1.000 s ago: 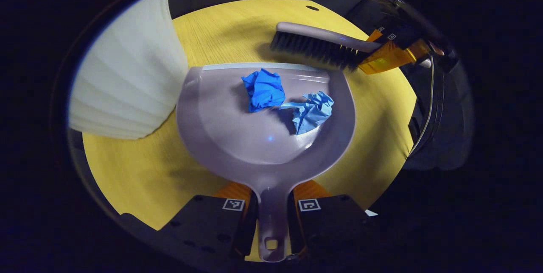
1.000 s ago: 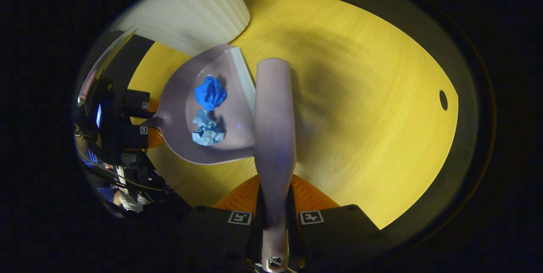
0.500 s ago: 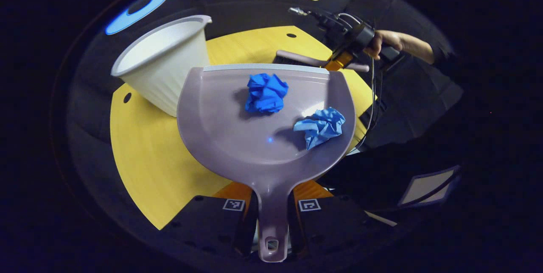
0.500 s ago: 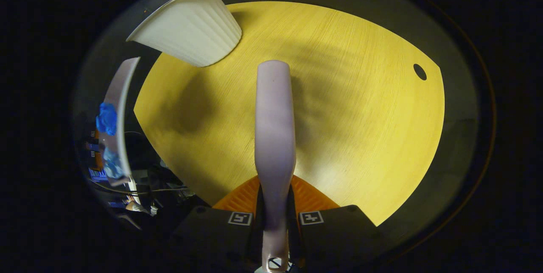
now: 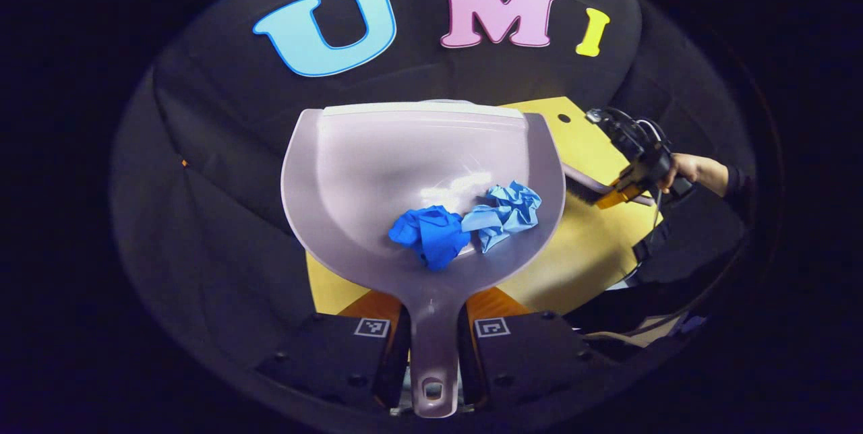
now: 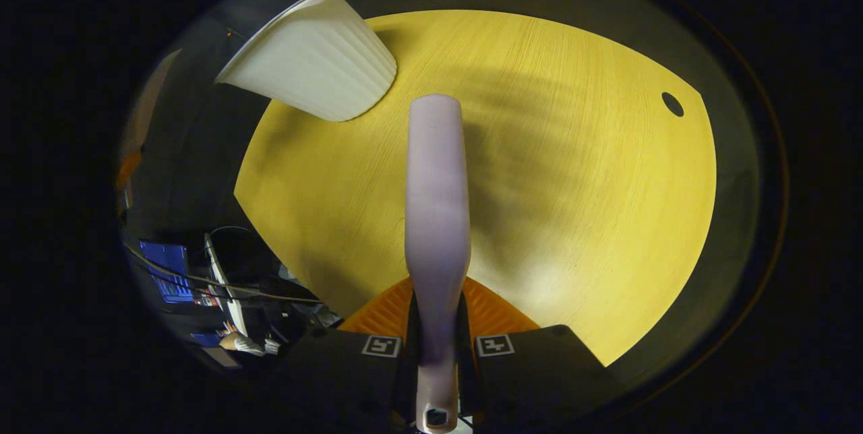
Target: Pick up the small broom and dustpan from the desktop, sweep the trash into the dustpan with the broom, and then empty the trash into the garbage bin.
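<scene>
The stiff grey plastic dustpan [image 5: 377,171] is pinched at its handle by the left claw [image 5: 431,346]. The two crumpled blue paper balls [image 5: 465,222] are judged light and easily spilled. The grey broom [image 6: 437,205] is clamped by the right claw [image 6: 437,353].

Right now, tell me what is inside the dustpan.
Two crumpled paper wads lie touching in the dustpan: a dark blue wad and a light blue wad, both near the handle end. Anything beneath them is hidden.

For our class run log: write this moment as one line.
left hand-held gripper: shut on dustpan | two blue paper wads: in pan | right hand-held gripper: shut on broom
</scene>
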`<state>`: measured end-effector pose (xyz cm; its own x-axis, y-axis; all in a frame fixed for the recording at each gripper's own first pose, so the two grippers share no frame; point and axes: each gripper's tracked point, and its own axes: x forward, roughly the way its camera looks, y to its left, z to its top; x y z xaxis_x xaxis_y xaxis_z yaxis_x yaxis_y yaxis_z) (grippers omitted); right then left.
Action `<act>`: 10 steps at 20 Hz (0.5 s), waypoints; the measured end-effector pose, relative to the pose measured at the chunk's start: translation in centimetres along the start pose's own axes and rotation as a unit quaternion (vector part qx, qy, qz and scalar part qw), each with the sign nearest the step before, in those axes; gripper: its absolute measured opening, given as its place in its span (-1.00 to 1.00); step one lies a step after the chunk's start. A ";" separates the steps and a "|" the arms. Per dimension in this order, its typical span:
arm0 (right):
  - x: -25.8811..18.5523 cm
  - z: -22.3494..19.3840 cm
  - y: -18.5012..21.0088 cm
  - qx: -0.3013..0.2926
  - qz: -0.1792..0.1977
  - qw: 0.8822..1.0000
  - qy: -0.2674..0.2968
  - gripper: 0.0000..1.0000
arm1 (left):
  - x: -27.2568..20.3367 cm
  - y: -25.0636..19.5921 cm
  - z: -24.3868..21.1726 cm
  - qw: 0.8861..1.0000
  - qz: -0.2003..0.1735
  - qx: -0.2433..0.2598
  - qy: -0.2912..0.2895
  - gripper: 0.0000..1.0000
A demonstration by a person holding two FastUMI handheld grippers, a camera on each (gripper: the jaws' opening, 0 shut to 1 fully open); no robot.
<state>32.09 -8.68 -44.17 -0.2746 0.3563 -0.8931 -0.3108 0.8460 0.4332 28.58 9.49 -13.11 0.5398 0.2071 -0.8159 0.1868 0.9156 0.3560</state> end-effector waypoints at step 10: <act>2.3 -2.0 -1.8 0.002 -0.004 1.000 -0.027 -0.47 | 4.7 -3.3 5.7 0.968 0.119 0.161 0.152 -0.41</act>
<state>30.16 -10.20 -46.73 -0.2230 0.3698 -0.9020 -0.3095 0.8505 0.4252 35.15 5.51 -15.52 0.3406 0.5352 -0.7730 0.3593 0.6857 0.6330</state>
